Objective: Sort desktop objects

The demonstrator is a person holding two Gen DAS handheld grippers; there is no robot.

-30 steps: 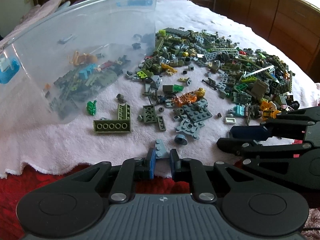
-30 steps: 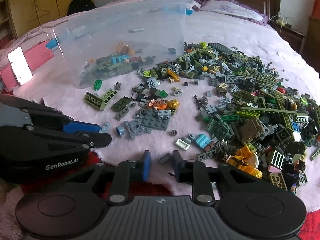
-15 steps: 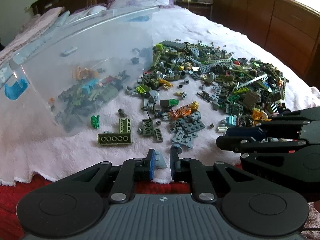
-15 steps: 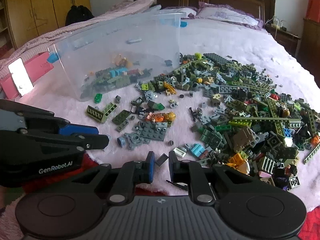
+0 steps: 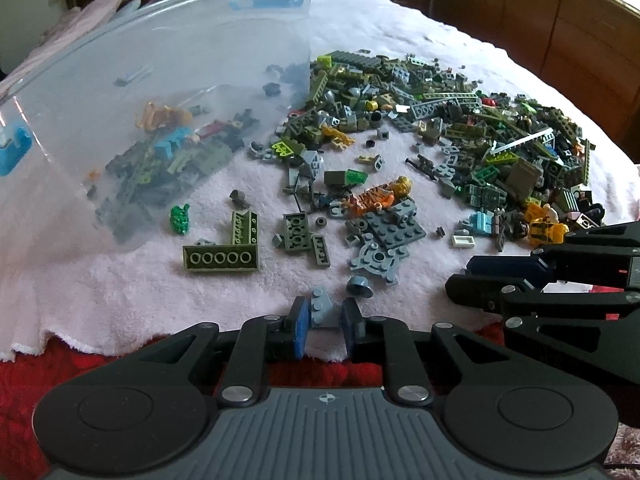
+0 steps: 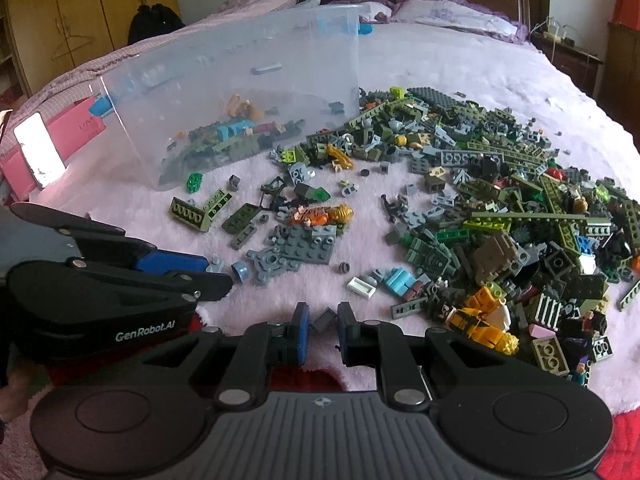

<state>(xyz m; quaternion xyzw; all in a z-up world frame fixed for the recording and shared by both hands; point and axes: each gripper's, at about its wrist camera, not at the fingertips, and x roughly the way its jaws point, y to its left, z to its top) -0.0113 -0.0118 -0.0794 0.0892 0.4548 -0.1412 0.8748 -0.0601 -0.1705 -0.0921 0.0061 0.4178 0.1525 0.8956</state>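
Note:
A big heap of toy bricks (image 5: pixel 460 132) lies on a pink towel (image 5: pixel 120 288), also in the right wrist view (image 6: pixel 500 208). A clear plastic bin (image 5: pixel 160 92) lies tipped on its side at the left with several bricks inside; it also shows in the right wrist view (image 6: pixel 240 100). My left gripper (image 5: pixel 323 316) is shut on a light grey wedge plate (image 5: pixel 322 307) near the towel's front edge. My right gripper (image 6: pixel 323 320) is shut on a small dark grey piece (image 6: pixel 325 318), low over the towel. Each gripper shows beside the other (image 5: pixel 540 280) (image 6: pixel 120 276).
An olive holed beam (image 5: pixel 220 258), a grey plate cluster (image 5: pixel 384 236), an orange tiger figure (image 5: pixel 376 196) and a green plant piece (image 5: pixel 179 219) lie loose in front of the bin. A red blanket (image 5: pixel 48 364) lies under the towel. Wooden cabinets (image 5: pixel 560 20) stand behind.
Both grippers have narrowed their jaws onto their pieces. The left wrist view dipped back toward the towel after a brief lift; the right gripper has drawn back slightly with the dark grey piece.

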